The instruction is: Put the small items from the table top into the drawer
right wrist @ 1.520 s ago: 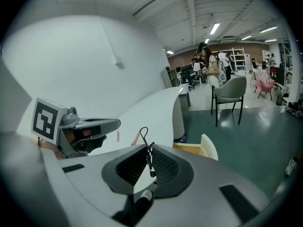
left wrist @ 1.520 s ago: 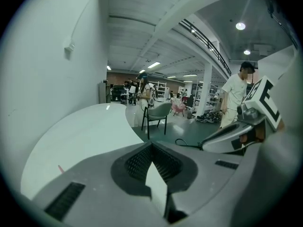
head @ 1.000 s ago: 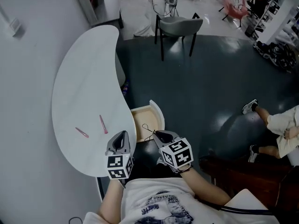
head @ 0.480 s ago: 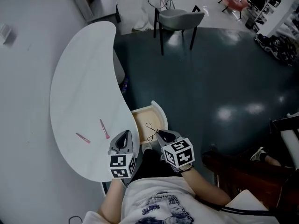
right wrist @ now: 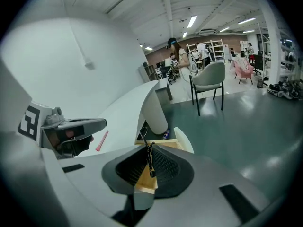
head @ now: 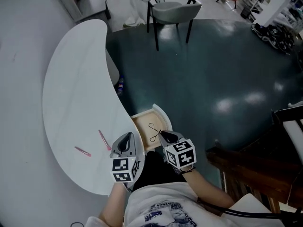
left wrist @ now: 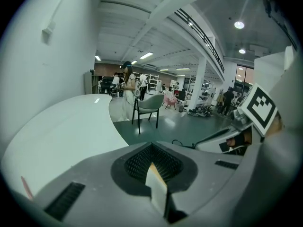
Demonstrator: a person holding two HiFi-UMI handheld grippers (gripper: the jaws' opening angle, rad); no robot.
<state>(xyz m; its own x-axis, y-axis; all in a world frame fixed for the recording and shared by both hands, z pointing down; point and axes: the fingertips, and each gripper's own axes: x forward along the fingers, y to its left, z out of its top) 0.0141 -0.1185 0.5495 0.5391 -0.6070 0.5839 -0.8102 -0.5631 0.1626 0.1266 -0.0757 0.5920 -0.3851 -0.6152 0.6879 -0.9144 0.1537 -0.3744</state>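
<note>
My right gripper (head: pixel 161 134) is shut on a thin black wire-like loop (head: pixel 152 128), which hangs out from its tips over the open wooden drawer (head: pixel 140 123). In the right gripper view the black loop (right wrist: pixel 149 156) is pinched between the jaws, with the drawer (right wrist: pixel 173 144) right below. My left gripper (head: pixel 124 142) is shut with nothing in it, at the table's near edge beside the drawer. Two pink sticks (head: pixel 104 139) (head: pixel 82 151) lie on the white curved table (head: pixel 71 89) just left of it. One pink stick (right wrist: pixel 102 140) shows behind the left gripper (right wrist: pixel 75 126).
A grey chair (head: pixel 170 9) stands on the dark floor beyond the table's far end. A dark wooden bench (head: pixel 246 171) is at the right. The table's white pedestal (right wrist: pixel 154 110) rises behind the drawer. People stand far back in the room.
Both grippers have sunk and moved a little forward. The black loop in the right gripper now hangs over the drawer's inside. The head view has swung, and the seated person at the right is gone.
</note>
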